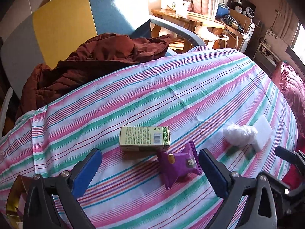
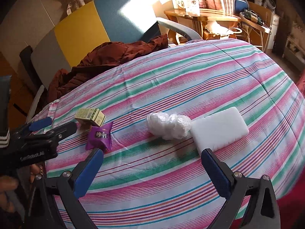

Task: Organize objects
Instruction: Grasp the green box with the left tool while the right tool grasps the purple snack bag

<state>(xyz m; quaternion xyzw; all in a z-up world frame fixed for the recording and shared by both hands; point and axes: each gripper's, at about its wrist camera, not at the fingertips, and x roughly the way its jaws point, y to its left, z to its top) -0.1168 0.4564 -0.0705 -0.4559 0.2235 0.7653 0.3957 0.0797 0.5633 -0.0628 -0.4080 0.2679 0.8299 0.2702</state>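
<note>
On the pink, green and white striped cloth (image 1: 171, 99) lie a pale green carton (image 1: 144, 139), a purple snack packet (image 1: 178, 165), a crumpled clear plastic bag (image 1: 239, 134) and a white foam block (image 1: 264, 131). My left gripper (image 1: 150, 156) hovers open over the packet, which shows between its fingers near the right one, untouched. In the right wrist view the left gripper (image 2: 55, 126) stands just left of the carton (image 2: 90, 116) and packet (image 2: 100, 136). My right gripper (image 2: 152, 152) is open and empty, short of the bag (image 2: 168, 125) and block (image 2: 219, 128).
A brown quilted jacket (image 1: 91, 64) is heaped at the cloth's far left edge, against a grey, yellow and blue chair back (image 1: 63, 24). A wooden side table (image 1: 190, 18) with jars stands behind. Red fabric (image 1: 291, 87) borders the right side. A person's hand (image 2: 7, 187) holds the left gripper.
</note>
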